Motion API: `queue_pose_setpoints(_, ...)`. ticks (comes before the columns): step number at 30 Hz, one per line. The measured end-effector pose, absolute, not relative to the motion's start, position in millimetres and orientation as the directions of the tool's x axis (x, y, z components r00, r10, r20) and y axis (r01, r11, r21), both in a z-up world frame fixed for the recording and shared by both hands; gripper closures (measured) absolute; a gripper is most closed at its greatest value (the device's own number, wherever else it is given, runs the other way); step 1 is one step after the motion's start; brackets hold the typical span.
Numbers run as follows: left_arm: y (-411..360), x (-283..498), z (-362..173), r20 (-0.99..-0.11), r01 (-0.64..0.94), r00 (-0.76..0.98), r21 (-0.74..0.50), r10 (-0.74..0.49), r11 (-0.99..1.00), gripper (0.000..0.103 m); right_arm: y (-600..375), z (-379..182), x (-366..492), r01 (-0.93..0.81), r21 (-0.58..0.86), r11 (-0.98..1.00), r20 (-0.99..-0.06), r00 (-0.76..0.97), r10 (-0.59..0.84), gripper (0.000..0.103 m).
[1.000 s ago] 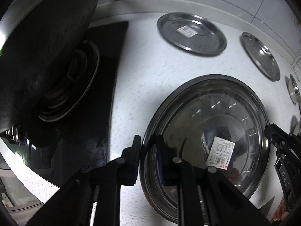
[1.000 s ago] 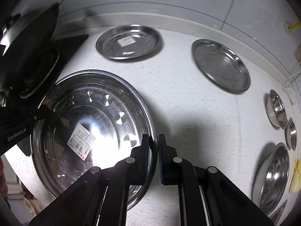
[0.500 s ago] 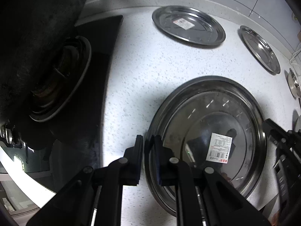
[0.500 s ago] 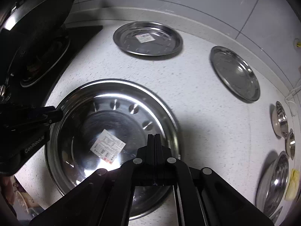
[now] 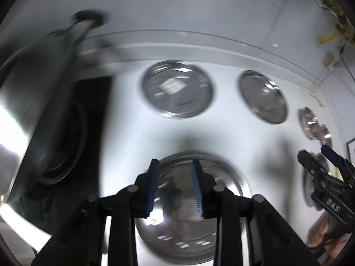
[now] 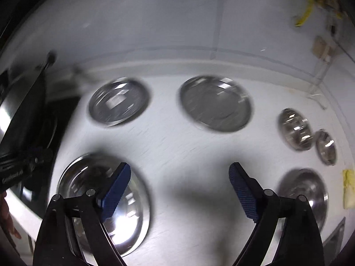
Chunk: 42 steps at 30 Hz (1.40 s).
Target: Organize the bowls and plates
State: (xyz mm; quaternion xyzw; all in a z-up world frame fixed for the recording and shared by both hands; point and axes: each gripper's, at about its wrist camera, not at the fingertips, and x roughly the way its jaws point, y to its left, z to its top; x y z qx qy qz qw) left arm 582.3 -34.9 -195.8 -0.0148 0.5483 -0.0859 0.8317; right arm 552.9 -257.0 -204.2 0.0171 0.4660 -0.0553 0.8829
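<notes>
**Both grippers let go above the big plate**

While both pictures are smeared by motion, the main things can still be made out. The left gripper (image 5: pixel 175 173) has its jaws opening, with nothing between its blue pads; the large steel plate (image 5: pixel 224 228) lies flat on the white desk (image 5: pixel 124 133) below it. The right gripper (image 6: pixel 179 173) is also opening, its jaws spread wide and empty, over bare desk just right of that same plate (image 6: pixel 135 199).

Farther back on the desk, near the wall, sit two medium plates: one with a label (image 5: pixel 177 88) and a plain one (image 5: pixel 263 96) to its right, apart from each other. At the right side two small bowls (image 6: pixel 294 129) stand just beside one another, and a bigger bowl (image 6: pixel 304 190) lies nearer, by a yellow cloth (image 6: pixel 348 188). A dark pan (image 5: pixel 33 102) sits on the black stove (image 5: pixel 95 115) at the left.
</notes>
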Motion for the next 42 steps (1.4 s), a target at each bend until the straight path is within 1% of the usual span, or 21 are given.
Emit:
queue_pose_setpoints(3, -76.5, 606.1, -189.8, -0.903, 0.183, 0.388, -0.119, -0.183, 0.976, 0.072, -289.9, -200.5, 571.1, 0.167, -0.038, 0.985, -0.822, 0.555, -0.126, 0.015)
queue_pose_setpoints(6, -116.9, 635.8, -195.9, -0.910, 0.201, 0.365, -0.130, -0.197, 0.971, 0.072, -324.9, -207.8, 599.2, 0.207, -0.041, 0.977, -0.833, 0.533, -0.148, 0.015)
queue_pose_setpoints(8, -143.1, 662.0, -206.6, -0.919, 0.195, 0.342, -0.135, -0.197, 0.971, 0.072, -345.9, -214.8, 618.9, 0.226, -0.038, 0.973, -0.845, 0.513, -0.152, 0.015)
queue_pose_setpoints(12, -185.7, 704.8, -229.5, -0.937, 0.183, 0.309, -0.109, -0.162, 0.977, 0.072, -380.2, -238.9, 660.5, 0.256, -0.032, 0.966, -0.864, 0.478, -0.155, 0.015)
queue_pose_setpoints(14, -203.8, 726.3, -245.2, -0.948, 0.166, 0.283, -0.105, -0.150, 0.980, 0.072, -400.4, -256.2, 683.6, 0.273, -0.008, 0.962, -0.883, 0.450, -0.135, 0.015)
queue_pose_setpoints(19, -231.5, 766.8, -281.2, -0.966, 0.140, 0.242, -0.060, -0.093, 0.988, 0.072, -424.0, -291.6, 721.2, 0.274, 0.025, 0.961, -0.914, 0.396, -0.089, 0.015)
queue_pose_setpoints(27, -245.8, 798.4, -319.4, -0.983, 0.101, 0.175, -0.042, -0.059, 0.994, 0.072, -434.7, -329.8, 753.9, 0.265, 0.039, 0.963, -0.943, 0.328, -0.052, 0.015)
queue_pose_setpoints(29, -246.4, 803.7, -325.2, -0.983, 0.100, 0.177, -0.028, -0.045, 0.995, 0.072, -435.6, -336.6, 756.7, 0.266, 0.035, 0.963, -0.950, 0.309, -0.051, 0.018)
queue_pose_setpoints(30, -246.8, 806.1, -325.7, -0.980, 0.102, 0.197, -0.023, -0.043, 0.995, 0.072, -432.5, -334.0, 757.0, 0.242, 0.025, 0.970, -0.943, 0.329, -0.057, 0.032)
queue_pose_setpoints(31, -246.2, 809.2, -326.4, -0.978, 0.100, 0.198, -0.041, -0.060, 0.994, 0.073, -430.8, -330.8, 758.5, 0.225, 0.029, 0.974, -0.938, 0.343, -0.051, 0.061)
queue_pose_setpoints(32, -242.4, 813.8, -326.5, -0.977, 0.087, 0.203, -0.049, -0.066, 0.995, 0.083, -428.0, -326.8, 759.3, 0.216, 0.049, 0.975, -0.937, 0.348, -0.030, 0.083)
queue_pose_setpoints(33, -240.3, 816.2, -326.5, -0.978, 0.074, 0.203, -0.035, -0.050, 0.997, 0.086, -426.1, -324.8, 760.3, 0.227, 0.035, 0.973, -0.942, 0.333, -0.044, 0.089)
queue_pose_setpoints(36, -228.9, 822.7, -325.9, -0.981, 0.051, 0.175, -0.075, -0.083, 0.996, 0.090, -425.1, -325.5, 760.0, 0.223, 0.044, 0.974, -0.945, 0.325, -0.031, 0.089)
queue_pose_setpoints(38, -220.6, 820.0, -318.9, -0.981, 0.063, 0.176, -0.074, -0.084, 0.995, 0.091, -426.6, -323.6, 754.0, 0.215, 0.058, 0.975, -0.946, 0.325, -0.015, 0.090)
queue_pose_setpoints(42, -209.7, 810.1, -305.2, -0.979, 0.063, 0.192, -0.056, -0.067, 0.996, 0.092, -420.6, -311.7, 750.1, 0.192, 0.034, 0.981, -0.943, 0.331, -0.032, 0.091)
